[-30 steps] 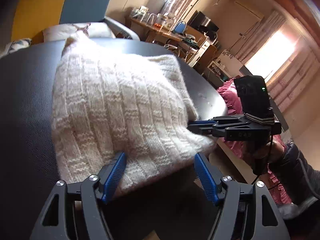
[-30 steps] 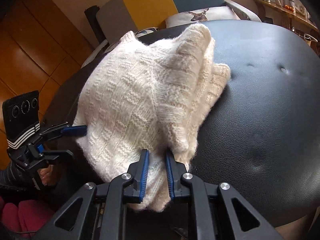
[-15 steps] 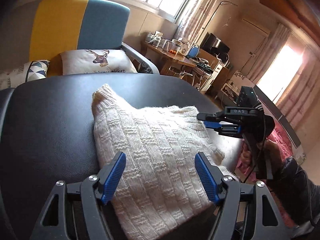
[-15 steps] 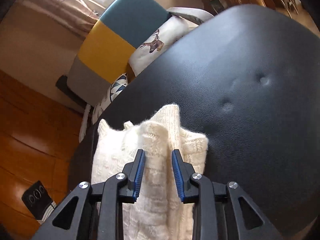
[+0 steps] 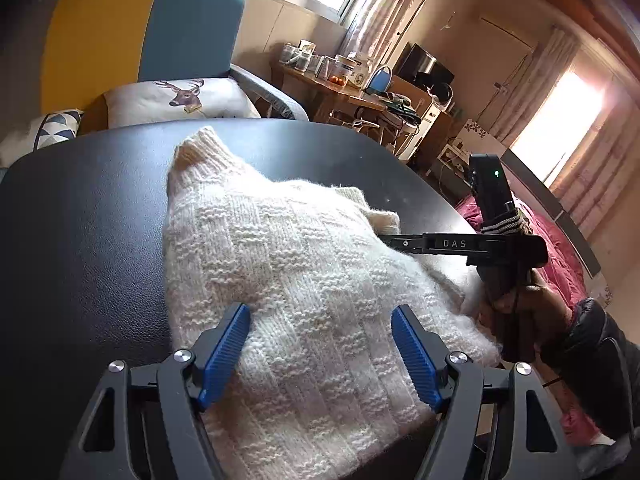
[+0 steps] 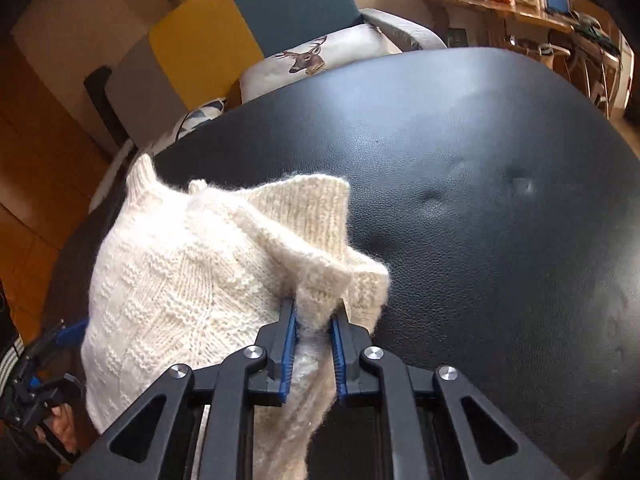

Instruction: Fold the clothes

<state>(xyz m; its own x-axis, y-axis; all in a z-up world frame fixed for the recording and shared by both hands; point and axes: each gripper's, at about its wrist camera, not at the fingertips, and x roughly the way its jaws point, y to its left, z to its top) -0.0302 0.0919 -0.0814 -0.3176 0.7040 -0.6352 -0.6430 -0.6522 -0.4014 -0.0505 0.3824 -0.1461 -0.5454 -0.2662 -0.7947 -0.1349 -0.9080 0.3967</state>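
Note:
A cream knitted sweater (image 5: pixel 288 288) lies partly folded on a black padded surface (image 5: pixel 80 240), its near edge hanging over the front. My left gripper (image 5: pixel 320 356) is open, its blue pads either side of the knit at the near edge, gripping nothing. My right gripper (image 6: pixel 314 344) is shut on a bunched fold of the sweater (image 6: pixel 192 280) near its right corner. In the left wrist view the right gripper (image 5: pixel 390 240) reaches in from the right, its tips buried in the knit. The left gripper (image 6: pixel 60 336) shows at the sweater's left edge in the right wrist view.
A yellow and blue armchair (image 5: pixel 140 36) with a deer-print cushion (image 5: pixel 180 100) stands behind the black surface. A cluttered wooden desk (image 5: pixel 352 88) is at the back right. A red quilt (image 5: pixel 560 248) lies beyond the right edge. The black surface's right half (image 6: pixel 500 220) is bare.
The right gripper stays shut on the fold; the sweater's bunched corner now lies further out over the surface. The left gripper stays open and sits closer over the near edge.

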